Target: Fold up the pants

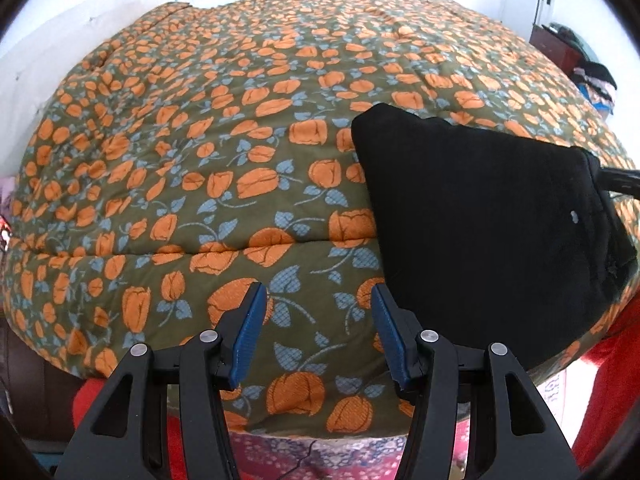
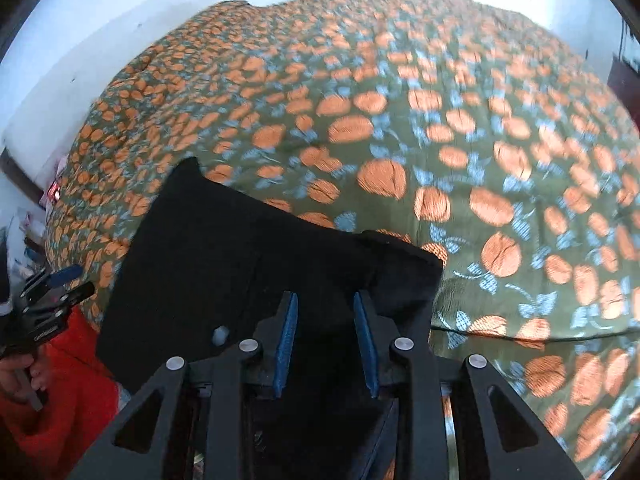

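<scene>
The black pants (image 1: 480, 216) lie folded into a compact rectangle on the flowered quilt (image 1: 224, 128), near its front right edge. My left gripper (image 1: 318, 300) is open and empty, hovering over the quilt just left of the pants. In the right wrist view the pants (image 2: 240, 248) fill the lower middle. My right gripper (image 2: 325, 312) is open, its jaws over the pants' near edge with no cloth pinched between the pads. The right gripper also shows in the left wrist view (image 1: 618, 180) at the pants' far right corner. The left gripper shows at the left edge of the right wrist view (image 2: 56, 284).
The olive quilt with orange flowers (image 2: 480, 160) covers the whole bed. White walls stand behind and to the left. Red cloth (image 1: 616, 380) hangs below the bed's front edge. A dark red cabinet with stacked clothes (image 1: 592, 76) stands at the far right.
</scene>
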`<state>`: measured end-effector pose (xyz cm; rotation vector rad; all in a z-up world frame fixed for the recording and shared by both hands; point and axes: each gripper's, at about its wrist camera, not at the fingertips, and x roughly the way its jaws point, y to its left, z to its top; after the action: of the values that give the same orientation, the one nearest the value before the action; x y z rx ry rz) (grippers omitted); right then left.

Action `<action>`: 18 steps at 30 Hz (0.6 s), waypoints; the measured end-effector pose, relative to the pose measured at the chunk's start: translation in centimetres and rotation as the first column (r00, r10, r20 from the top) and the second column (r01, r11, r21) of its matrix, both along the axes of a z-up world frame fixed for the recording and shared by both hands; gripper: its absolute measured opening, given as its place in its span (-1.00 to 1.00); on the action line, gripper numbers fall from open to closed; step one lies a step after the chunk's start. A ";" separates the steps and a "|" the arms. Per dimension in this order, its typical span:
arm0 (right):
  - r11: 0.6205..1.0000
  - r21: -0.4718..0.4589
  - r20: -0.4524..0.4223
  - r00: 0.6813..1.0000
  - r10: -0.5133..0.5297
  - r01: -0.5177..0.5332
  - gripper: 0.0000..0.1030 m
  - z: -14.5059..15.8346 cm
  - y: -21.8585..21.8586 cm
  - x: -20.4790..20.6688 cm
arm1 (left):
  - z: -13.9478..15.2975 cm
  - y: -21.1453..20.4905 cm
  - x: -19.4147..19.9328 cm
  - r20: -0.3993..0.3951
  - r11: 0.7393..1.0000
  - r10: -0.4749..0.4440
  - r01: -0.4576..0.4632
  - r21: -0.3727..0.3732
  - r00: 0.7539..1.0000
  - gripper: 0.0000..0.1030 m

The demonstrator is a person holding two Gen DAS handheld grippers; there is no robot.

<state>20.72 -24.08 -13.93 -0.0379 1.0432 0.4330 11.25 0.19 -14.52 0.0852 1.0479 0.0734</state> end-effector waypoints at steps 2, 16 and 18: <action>0.999 -0.002 0.034 0.998 0.050 -0.050 -0.41 1.7 0.7 -2.0 | -0.3 -0.2 0.2 -0.008 1.000 -0.001 0.001 -0.001 1.000 0.09; 0.966 0.224 -0.062 0.991 -0.120 0.131 0.73 -0.8 -6.3 -6.9 | -1.6 3.3 0.7 -0.071 0.950 0.003 -0.025 -0.311 0.997 0.56; 0.940 0.279 -0.138 0.977 -0.165 0.198 0.73 -1.5 -8.9 -5.6 | -2.1 4.0 1.2 -0.096 0.924 0.021 -0.056 -0.379 0.995 0.56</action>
<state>15.07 -33.00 -15.39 0.3482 1.0736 0.4200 12.50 4.18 -16.58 -0.2890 1.1381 -0.1014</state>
